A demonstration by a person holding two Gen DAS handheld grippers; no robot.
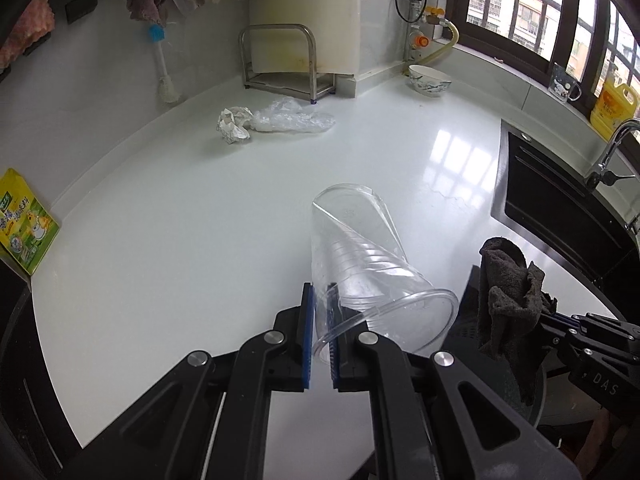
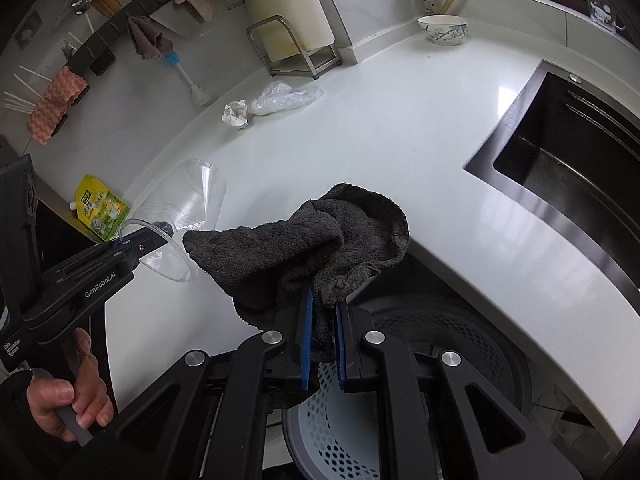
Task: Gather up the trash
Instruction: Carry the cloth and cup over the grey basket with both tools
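My left gripper (image 1: pixel 321 300) is shut on the rim wall of a clear plastic cup (image 1: pixel 360 256), which tilts away over the white counter (image 1: pixel 200 208). The same cup (image 2: pixel 188 204) and left gripper (image 2: pixel 160 229) show at the left of the right wrist view. My right gripper (image 2: pixel 323 300) is shut on a dark grey rag (image 2: pixel 312 236), which hangs bunched above the counter's front edge; the rag (image 1: pixel 508 296) also appears at the right of the left wrist view. Far back on the counter lie a crumpled paper ball (image 1: pixel 234 125) and a clear plastic bag (image 1: pixel 290 118).
A grey bin with a perforated white liner (image 2: pixel 340 420) sits below the counter edge under the rag. A black sink (image 2: pixel 560 168) is at the right. A green-yellow packet (image 1: pixel 22 220), metal rack (image 1: pixel 280 60), bowl (image 1: pixel 429 79) and brush (image 1: pixel 164 68) line the counter's edges.
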